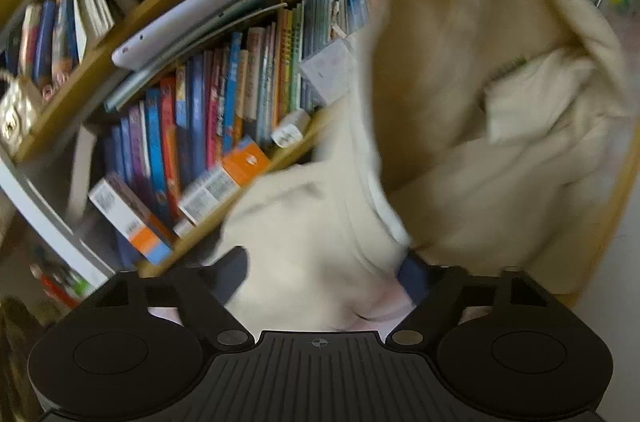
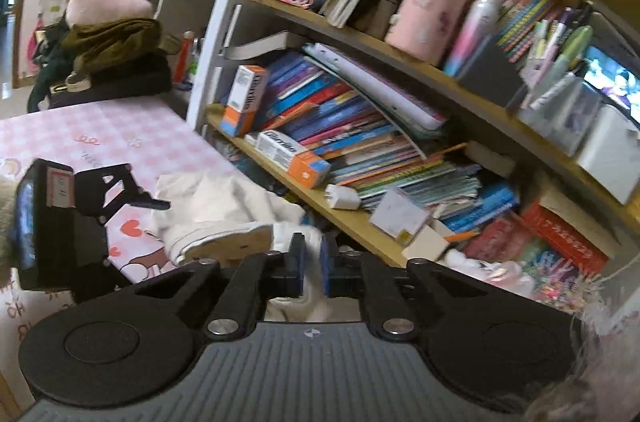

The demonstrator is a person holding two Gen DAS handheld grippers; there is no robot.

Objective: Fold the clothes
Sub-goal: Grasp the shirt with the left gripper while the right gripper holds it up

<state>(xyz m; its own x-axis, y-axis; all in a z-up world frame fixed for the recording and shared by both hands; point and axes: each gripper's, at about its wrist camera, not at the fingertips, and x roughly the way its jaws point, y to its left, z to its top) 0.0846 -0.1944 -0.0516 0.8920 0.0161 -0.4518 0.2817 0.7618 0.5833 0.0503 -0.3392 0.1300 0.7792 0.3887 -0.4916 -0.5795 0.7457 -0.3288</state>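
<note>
Left wrist view: left tool (image 1: 320, 286) half closed, cream garment (image 1: 460, 102) bunched between its fingers and lifted ahead of it, blurred; grip on the cloth not clear. Right wrist view: right tool (image 2: 313, 268) clamped narrow on a fold of the same cream garment, rest of it heaped just ahead on the pink checked counter (image 2: 100, 130). Bookshelf (image 2: 400, 150) beyond and to the right.

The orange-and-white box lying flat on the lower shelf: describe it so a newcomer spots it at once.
Start at the wooden bookshelf behind the pink checked table. On its lower board, before the slanting books, lies the toothpaste box. Unlike its upright twin leftward, it lies flat, orange end pointing right.
</note>
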